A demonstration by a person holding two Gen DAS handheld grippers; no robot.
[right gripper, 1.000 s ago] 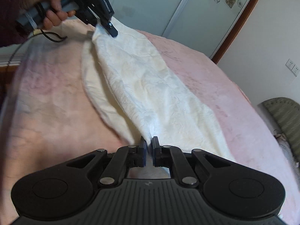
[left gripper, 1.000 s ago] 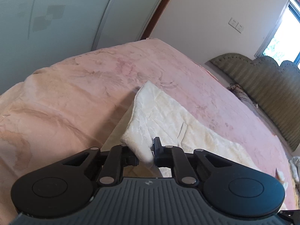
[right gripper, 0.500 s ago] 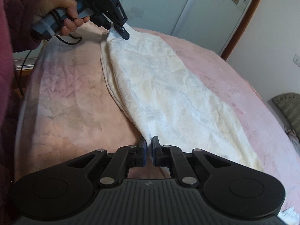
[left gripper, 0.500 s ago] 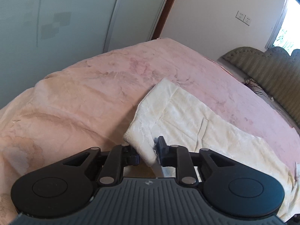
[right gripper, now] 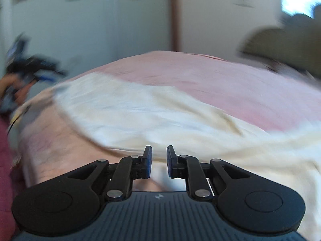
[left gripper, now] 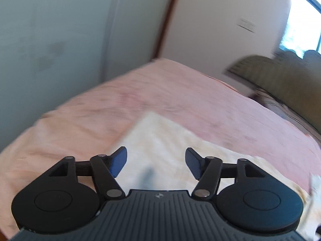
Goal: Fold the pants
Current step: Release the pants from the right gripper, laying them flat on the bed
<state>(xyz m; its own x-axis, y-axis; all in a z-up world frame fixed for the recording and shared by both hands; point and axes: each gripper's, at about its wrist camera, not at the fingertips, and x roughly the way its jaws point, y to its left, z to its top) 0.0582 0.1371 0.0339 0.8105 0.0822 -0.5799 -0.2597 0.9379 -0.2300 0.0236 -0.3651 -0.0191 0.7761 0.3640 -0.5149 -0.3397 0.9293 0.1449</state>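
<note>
Both sets of jaws have let go: the left gripper (left gripper: pixel 156 161), clamped on a corner of cloth half a second ago, now stands wide with nothing between its pads, and the right gripper (right gripper: pixel 159 160) has parted to a narrow gap, seemingly clear of the fabric, though blur makes that hard to confirm. The fold looks laid down. The cream pants (right gripper: pixel 140 112) lie doubled and rumpled on the pink bedspread (left gripper: pixel 180 92).
</note>
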